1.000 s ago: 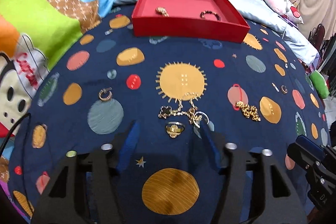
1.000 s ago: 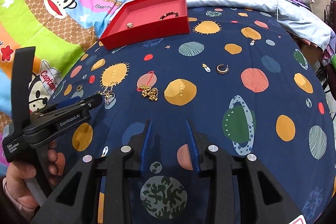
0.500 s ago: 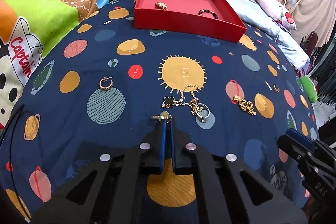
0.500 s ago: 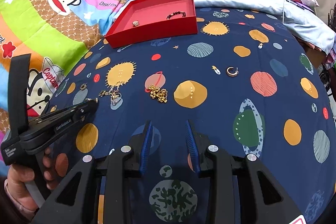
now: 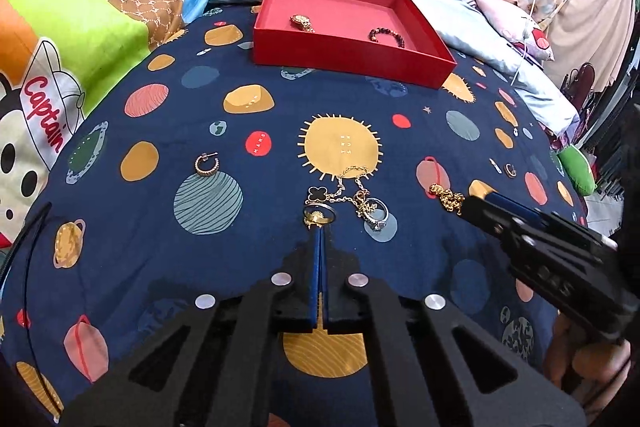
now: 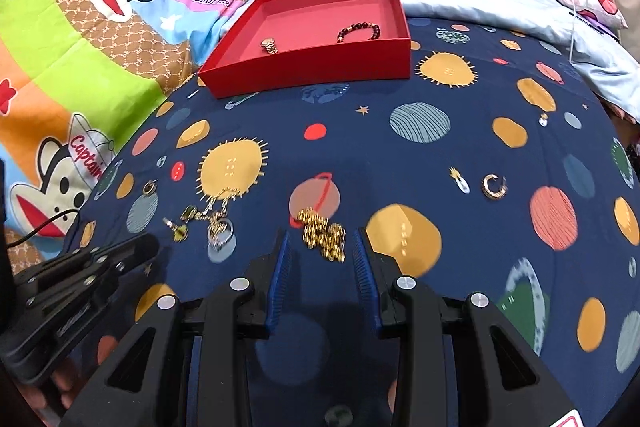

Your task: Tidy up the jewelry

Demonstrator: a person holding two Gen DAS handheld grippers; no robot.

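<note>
Left tool (image 5: 319, 227) pinched together on gold ring (image 5: 319, 215), ring at fingertips, above navy planet bedspread (image 5: 120, 227). Clover necklace (image 5: 340, 193) and silver ring (image 5: 376, 217) just right of it, hoop earring (image 5: 207, 164) well left. Right tool (image 6: 320, 247) spread apart, gold chain (image 6: 323, 233) lying between blue fingers (image 6: 280, 259) on bedspread. Red tray (image 6: 312, 71) far beyond, holding watch (image 6: 269, 45) and beaded bracelet (image 6: 359, 28).

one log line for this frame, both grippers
left gripper shut on gold ring | right gripper open around gold chain | red tray: watch, bead bracelet
</note>
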